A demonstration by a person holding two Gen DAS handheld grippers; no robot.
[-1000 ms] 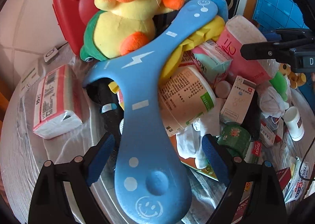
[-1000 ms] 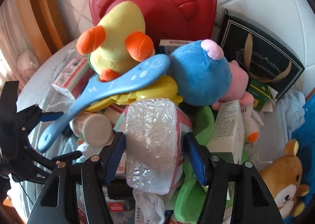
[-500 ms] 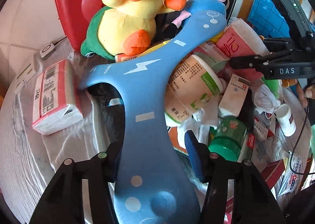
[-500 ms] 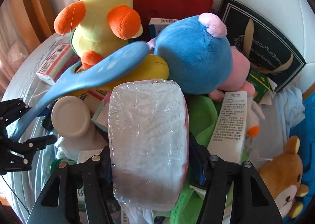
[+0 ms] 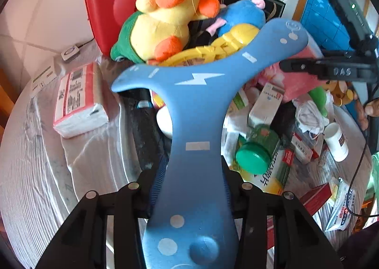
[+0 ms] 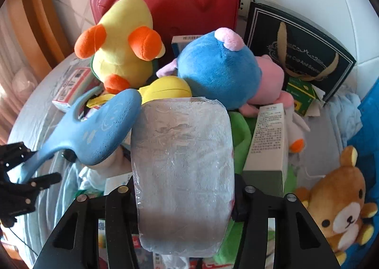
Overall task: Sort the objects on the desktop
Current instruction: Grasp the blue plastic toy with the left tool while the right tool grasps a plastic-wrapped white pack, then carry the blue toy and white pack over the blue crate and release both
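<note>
A blue three-armed plastic toy point(image 5: 196, 112) with white dots and a lightning mark is raised over the pile. My left gripper point(image 5: 191, 174) is closing, its pads pressing both sides of the toy's stem. In the right wrist view the toy point(image 6: 101, 127) sticks out from the left gripper point(image 6: 21, 174). A plastic-wrapped pink tissue pack point(image 6: 182, 162) fills the space between the fingers of my right gripper point(image 6: 183, 186), whose closing jaws squeeze its sides. The same pack point(image 5: 298, 84) shows pink in the left wrist view.
A red case point(image 6: 170, 1) stands at the back with a yellow duck plush point(image 6: 123, 39) and a blue plush point(image 6: 218, 70) before it. A bear plush point(image 6: 341, 200), a dark box point(image 6: 300, 56), medicine boxes point(image 5: 265, 105), a green-lidded jar point(image 5: 253, 157) and another tissue pack point(image 5: 75, 100) crowd the table.
Both grippers closed on their objects. The blue toy tilted up off the pile in the left gripper. The tissue pack rose from the heap in the right gripper.
</note>
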